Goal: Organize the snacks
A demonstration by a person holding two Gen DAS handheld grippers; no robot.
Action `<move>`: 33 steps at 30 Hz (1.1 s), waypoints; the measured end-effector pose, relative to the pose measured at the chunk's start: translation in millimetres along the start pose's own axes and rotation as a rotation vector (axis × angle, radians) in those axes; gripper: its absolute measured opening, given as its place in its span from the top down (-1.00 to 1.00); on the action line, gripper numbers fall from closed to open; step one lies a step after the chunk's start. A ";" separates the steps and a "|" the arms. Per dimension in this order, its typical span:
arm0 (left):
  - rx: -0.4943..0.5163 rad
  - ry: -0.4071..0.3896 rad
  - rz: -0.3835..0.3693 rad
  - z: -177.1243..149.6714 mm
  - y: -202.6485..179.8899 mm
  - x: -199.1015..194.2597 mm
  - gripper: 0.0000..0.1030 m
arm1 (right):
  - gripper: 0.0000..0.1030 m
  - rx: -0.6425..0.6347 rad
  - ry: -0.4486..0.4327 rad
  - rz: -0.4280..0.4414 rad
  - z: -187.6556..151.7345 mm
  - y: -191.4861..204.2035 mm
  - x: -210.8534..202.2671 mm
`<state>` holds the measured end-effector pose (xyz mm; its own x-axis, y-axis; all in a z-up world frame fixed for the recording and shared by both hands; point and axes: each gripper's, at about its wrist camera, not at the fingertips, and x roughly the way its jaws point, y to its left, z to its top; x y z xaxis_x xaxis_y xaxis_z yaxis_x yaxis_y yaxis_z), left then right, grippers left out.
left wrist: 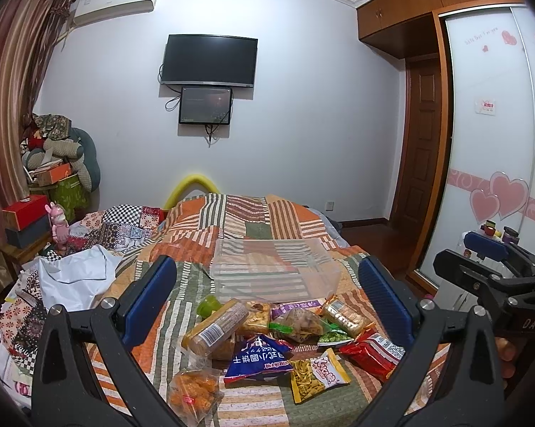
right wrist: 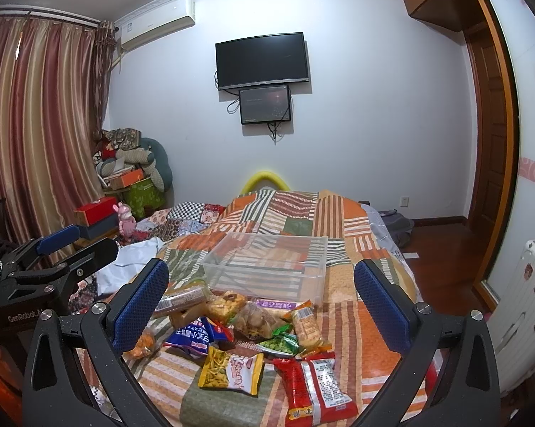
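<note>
Both pairs of jaws stand wide apart with nothing between them: the left gripper and the right gripper each hover above the near end of a bed covered by an orange, green and white striped patchwork quilt.

A clear rectangular plastic bin sits on the quilt beyond the snack pile, its near wall just beside the farthest packets, its inside bare. Open quilt lies behind the bin up to the foot of the bed, and a strip of free quilt runs along the bin's right side to the bed's edge, where dark wooden floor begins. To the left, crumpled white cloth and checked fabrics crowd the quilt.

About ten snacks lie in one loose heap, several overlapping:
- one blue triangular packet with white lettering
- one yellow-and-white bag of thin fried sticks
- one red foil packet
- one clear bag of orange fried pieces
- one clear sleeve of round brown biscuits
- one small green jelly cup
- one clear bag of golden crackers
- one clear bag of pale brown chips
- one green pea packet
- one orange-edged wafer packet

A purple wrapper is partly hidden against the bin.
</note>
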<state>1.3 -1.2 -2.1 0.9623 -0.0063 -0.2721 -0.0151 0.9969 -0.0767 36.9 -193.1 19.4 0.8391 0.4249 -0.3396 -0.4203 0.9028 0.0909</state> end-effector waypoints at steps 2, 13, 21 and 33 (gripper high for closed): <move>0.000 -0.001 -0.001 0.1 0.1 -0.2 -1.00 | -1.00 0.000 0.001 0.001 -0.2 -0.2 0.3; 0.001 0.002 -0.005 0.6 0.8 0.3 -1.00 | -1.00 0.002 0.024 0.004 -3.2 -2.9 6.1; 0.009 0.006 0.007 0.1 2.4 1.3 -0.98 | -1.00 0.007 0.045 0.012 -7.9 -5.3 11.1; 0.004 0.150 0.051 -18.9 35.2 25.8 -0.51 | -0.71 0.006 0.182 0.015 -29.8 -22.5 33.2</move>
<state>20.4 32.2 -29.9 0.9088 0.0330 -0.4160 -0.0615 0.9966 -0.0553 63.9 -201.4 -21.8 0.7559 0.4200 -0.5023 -0.4303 0.8969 0.1024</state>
